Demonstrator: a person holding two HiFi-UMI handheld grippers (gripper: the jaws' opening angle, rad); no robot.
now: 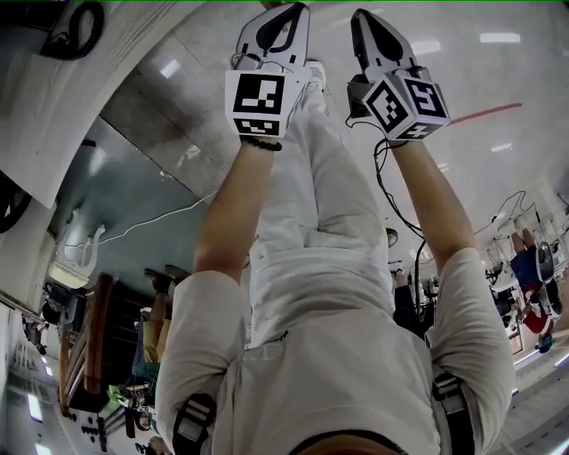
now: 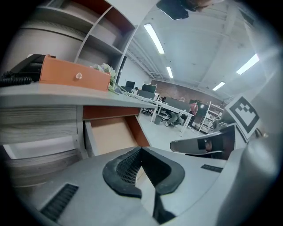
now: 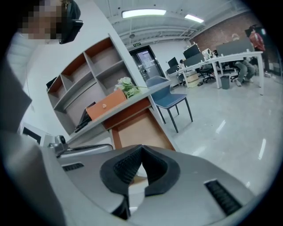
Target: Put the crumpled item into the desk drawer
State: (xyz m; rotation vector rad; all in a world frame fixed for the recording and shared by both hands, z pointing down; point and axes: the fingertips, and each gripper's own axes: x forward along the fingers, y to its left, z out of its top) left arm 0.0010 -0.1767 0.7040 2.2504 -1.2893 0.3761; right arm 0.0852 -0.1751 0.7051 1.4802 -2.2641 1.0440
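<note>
The open desk drawer [image 2: 110, 134] shows its bare brown bottom under the grey desk top [image 2: 66, 95]; in the right gripper view the drawer [image 3: 141, 128] lies just past the jaws. No crumpled item shows in any view. My left gripper [image 2: 141, 148] is shut, pads meeting at the tips with nothing between them. My right gripper [image 3: 141, 146] is shut and empty too. In the head view both are held side by side in front of the person, left gripper [image 1: 289, 11] and right gripper [image 1: 363, 18], above the floor.
On the desk stand an orange box with a knob [image 2: 73, 75], a black telephone [image 2: 22, 70] and a small plant [image 3: 128, 86]. Open shelves [image 3: 88, 75] rise behind. A blue chair [image 3: 166, 95] stands beside the desk. Office desks with people [image 3: 234, 57] fill the far room.
</note>
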